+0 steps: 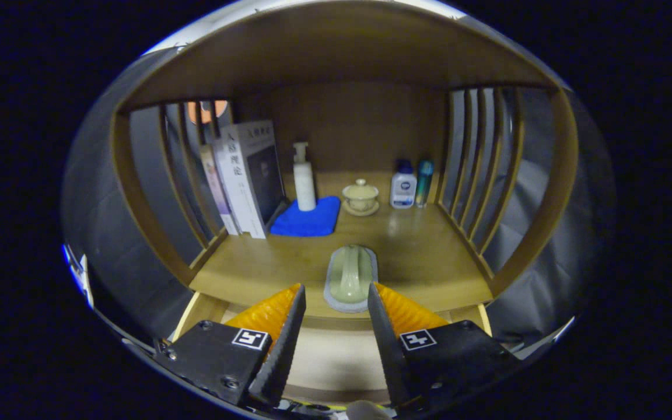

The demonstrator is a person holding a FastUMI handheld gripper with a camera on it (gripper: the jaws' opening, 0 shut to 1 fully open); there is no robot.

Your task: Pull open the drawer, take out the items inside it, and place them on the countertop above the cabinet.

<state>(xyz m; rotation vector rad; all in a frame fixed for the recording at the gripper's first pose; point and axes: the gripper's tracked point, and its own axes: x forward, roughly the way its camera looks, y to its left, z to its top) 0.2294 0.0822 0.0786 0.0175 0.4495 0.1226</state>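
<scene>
The drawer [336, 356] sits pulled out right beneath our fingers, its pale floor showing in the gap between them, with a light wooden side rail visible on either flank. We cannot see anything lying on the part of its floor that shows; the rest is hidden behind the gripper [336, 297] body. Our two fingers are spread apart, holding nothing, their orange-backed tips hanging just over the front edge of the countertop [429, 256].

Just ahead of the fingertips, and almost exactly on the line between them, a pale green item on a grey base [350, 279] rests on the countertop at its front lip. Its long axis runs straight away from us, in line with the fingers, so the spread fingers bracket its narrow width. We judge that it has already been set down here, and that any further move turns on this alignment: the piece lies dead ahead and slightly above the drawer, with the drawer opening below and behind the tips.

Farther back on the same wooden surface, a blue cloth [307, 219] lies to the left with a white pump bottle [304, 178] standing on it, and books [248, 175] lean against the slatted left side. A small lidded cup [360, 197] on a saucer stands near the middle, and a white bottle [403, 185] and a slim teal bottle [424, 182] stand side by side by the right slats.
</scene>
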